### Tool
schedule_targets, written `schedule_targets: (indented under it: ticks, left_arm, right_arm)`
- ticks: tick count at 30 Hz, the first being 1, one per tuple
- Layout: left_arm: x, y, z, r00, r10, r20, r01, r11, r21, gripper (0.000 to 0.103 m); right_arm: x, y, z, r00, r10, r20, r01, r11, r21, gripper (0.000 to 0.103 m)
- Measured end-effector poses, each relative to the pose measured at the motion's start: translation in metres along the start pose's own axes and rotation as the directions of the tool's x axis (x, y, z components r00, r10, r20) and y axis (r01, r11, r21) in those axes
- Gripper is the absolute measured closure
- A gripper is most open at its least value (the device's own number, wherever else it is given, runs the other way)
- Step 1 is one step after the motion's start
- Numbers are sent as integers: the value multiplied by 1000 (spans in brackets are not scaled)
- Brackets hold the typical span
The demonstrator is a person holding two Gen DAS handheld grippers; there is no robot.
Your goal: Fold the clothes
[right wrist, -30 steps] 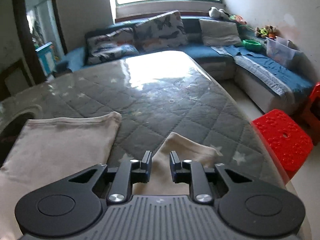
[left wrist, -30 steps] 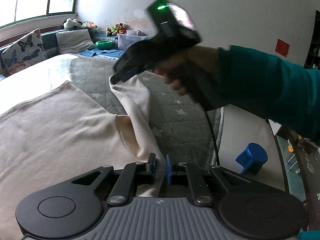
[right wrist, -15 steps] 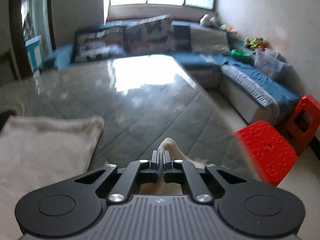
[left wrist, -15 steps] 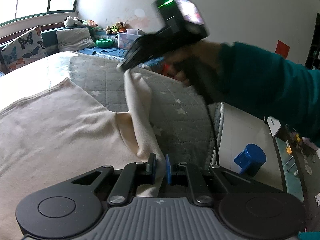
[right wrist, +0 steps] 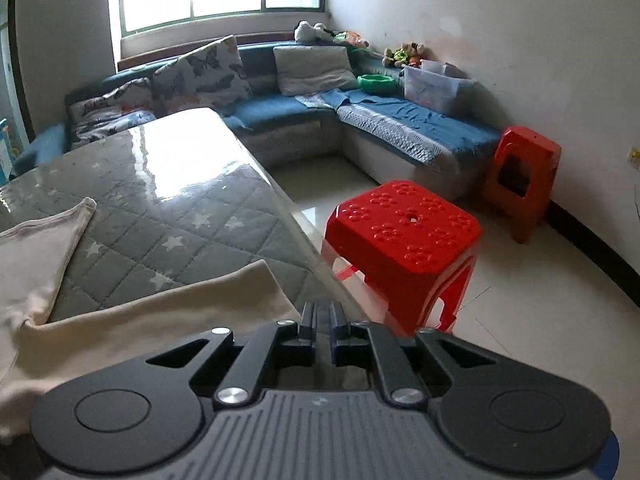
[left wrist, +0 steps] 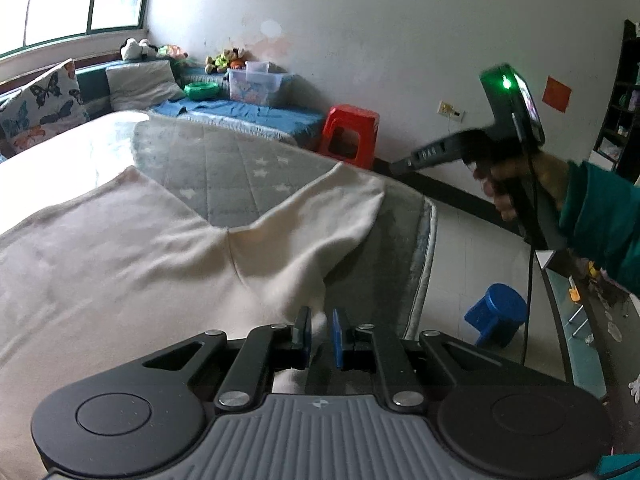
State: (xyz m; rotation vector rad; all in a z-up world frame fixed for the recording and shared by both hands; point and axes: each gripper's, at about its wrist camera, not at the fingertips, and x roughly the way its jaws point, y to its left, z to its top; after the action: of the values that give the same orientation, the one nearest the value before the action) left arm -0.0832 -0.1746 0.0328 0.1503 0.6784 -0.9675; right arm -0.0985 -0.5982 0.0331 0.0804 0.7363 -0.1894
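A cream garment (left wrist: 120, 260) lies spread on the table's grey quilted cover (left wrist: 240, 168). Its sleeve (left wrist: 320, 216) stretches flat toward the table's right edge. My left gripper (left wrist: 321, 324) pinches the garment's near edge; its jaws are easing open a little, with cloth still between the pads. My right gripper (left wrist: 394, 167), held by a hand in a teal sleeve, hovers just past the table edge, clear of the sleeve end. In the right wrist view the right gripper (right wrist: 323, 312) shows only a thin slit, opening slightly, nothing in it, with the sleeve (right wrist: 140, 320) just to its left.
Off the table's right edge stand a red stool (right wrist: 404, 224) close by, a second red stool (right wrist: 520, 176) at the wall and a low blue stool (left wrist: 496, 316). A blue corner sofa (right wrist: 400, 128) with cushions, toys and a plastic box runs along the far walls.
My right gripper shut on the sleeve end, drew it out to the right and now sits past the table edge without it. The sleeve went from hanging to lying flat. The left gripper stayed put.
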Motion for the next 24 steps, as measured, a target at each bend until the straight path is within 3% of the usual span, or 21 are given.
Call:
schedule_targets:
  ticks: [1,3,4,9,14,24]
  left_arm:
    - [-2,1,1,1000,7,8,-7,1000,-3,88]
    - [-2,5,3,1000,22,16,-21,1000,-21,85]
    - [-2,7,3,999,32,15,-32,999,-35,85]
    - [0,10,3,999,34,-1,-34,998,-58,80]
    - [11,8,-4,999,15,-40,-17,999,-49,76]
    - [-4,10,-10,999,37,-14,-38,996,-83,73]
  right_arm:
    - [-2,2,0,1000,17,6,-17,1000,-6,94]
    - [3,11,2,998,68,1,-67,997,-28,80]
    - [8,18,2,996,90,-10,-90,995,-38,79]
    - [40,41,-1,992,108,-61,-113,990,-79,77]
    - [60,49,14,994,104,-46,-108,990,-88,76]
    - [80,63,31,996,88,-18,-90,984,-151,69]
